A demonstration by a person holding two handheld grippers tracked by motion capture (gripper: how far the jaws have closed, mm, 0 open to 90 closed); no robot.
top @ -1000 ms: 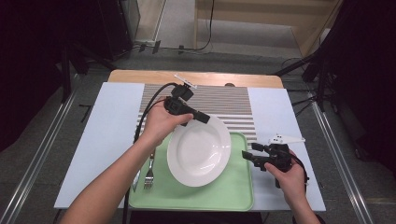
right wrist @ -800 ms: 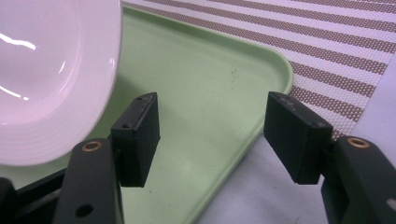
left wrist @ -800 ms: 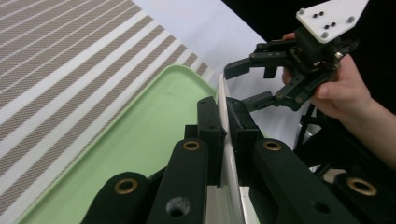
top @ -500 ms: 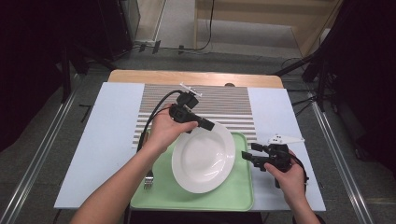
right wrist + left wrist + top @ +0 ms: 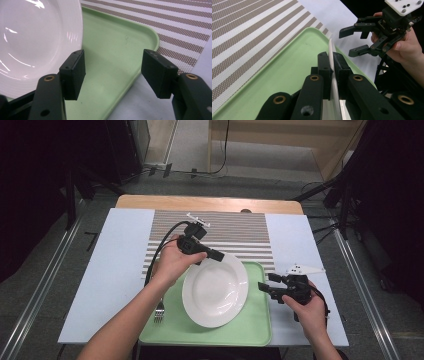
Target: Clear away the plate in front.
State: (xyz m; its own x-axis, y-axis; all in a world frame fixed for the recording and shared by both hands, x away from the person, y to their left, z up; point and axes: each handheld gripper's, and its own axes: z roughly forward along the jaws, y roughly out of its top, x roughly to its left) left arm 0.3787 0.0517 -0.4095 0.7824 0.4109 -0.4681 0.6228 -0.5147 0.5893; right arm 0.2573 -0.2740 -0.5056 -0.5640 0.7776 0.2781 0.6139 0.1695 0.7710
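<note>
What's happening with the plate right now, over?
Left tongs shut on white plate rim. Right tongs open, empty, beside green tray. Fork on tray, clear.

light: bright overhead, dark surround | glare: streaks on plate [image 5: 30, 37] | blur: near fingers [image 5: 323, 72] soft

Plate [image 5: 215, 290] plain white, glossy, faint ringed ridges on rim. Tray [image 5: 255, 330] pale mint green, no pattern. Placemat [image 5: 235, 227] brown & white stripes, brown bands w/ fine dotted weave. Table cover [image 5: 112, 260] light blue-grey; bare wood strip [image 5: 150, 201] along far edge, tan. Fork [image 5: 160, 309] silver. My L gripper [image 5: 331, 66] matte black w/ brass-coloured pivot pins; my R gripper [image 5: 112, 72] same black, brass pins, white plate on top.
</note>
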